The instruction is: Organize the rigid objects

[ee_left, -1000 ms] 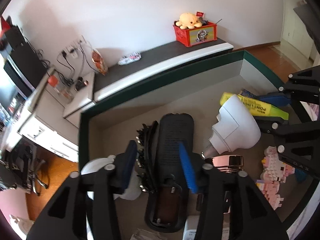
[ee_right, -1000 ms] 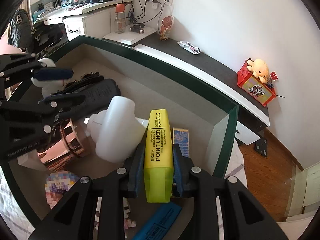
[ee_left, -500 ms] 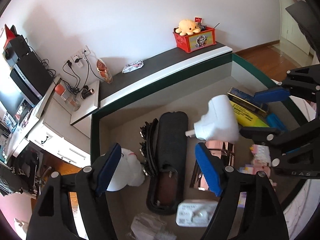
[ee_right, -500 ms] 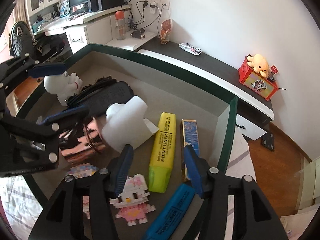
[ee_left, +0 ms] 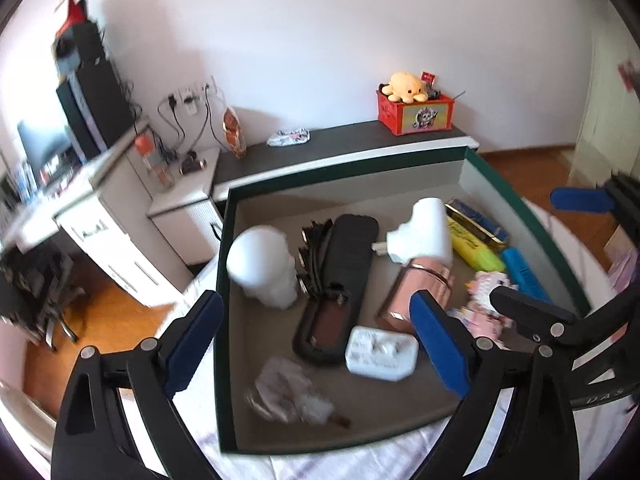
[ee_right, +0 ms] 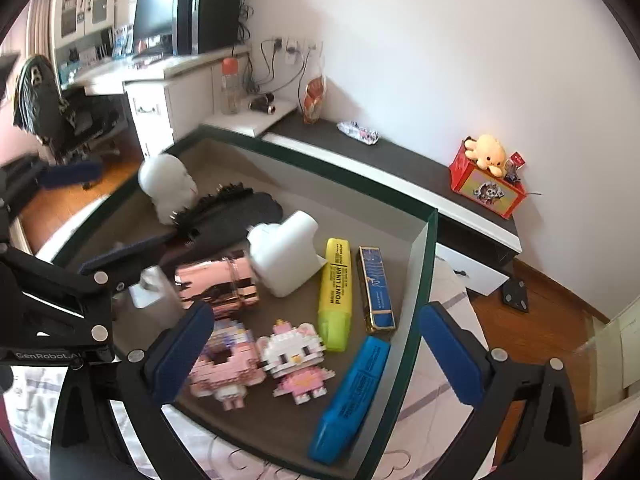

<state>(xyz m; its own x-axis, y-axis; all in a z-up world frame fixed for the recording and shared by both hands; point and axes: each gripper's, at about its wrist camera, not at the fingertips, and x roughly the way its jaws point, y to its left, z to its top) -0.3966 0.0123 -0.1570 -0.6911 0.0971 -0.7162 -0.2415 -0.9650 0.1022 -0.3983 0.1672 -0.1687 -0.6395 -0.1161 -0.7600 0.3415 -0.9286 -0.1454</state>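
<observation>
crowded tray (ee_left: 224,280), bare floor near white skull (ee_left: 262,270)

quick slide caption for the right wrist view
Open right gripper above a green-rimmed tray holding yellow and blue highlighters, two block figures and a white plug.

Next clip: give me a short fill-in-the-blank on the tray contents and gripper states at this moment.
1. Both hand-held grippers, left and right, are ____.
2. The highlighter lying beside the navy box is ____ in colour.
3. The white plug adapter leans on the shiny ____-coloured cylinder.
4. All these items lie inside the green-rimmed ____.

Missing words: open; yellow; pink; tray
</observation>
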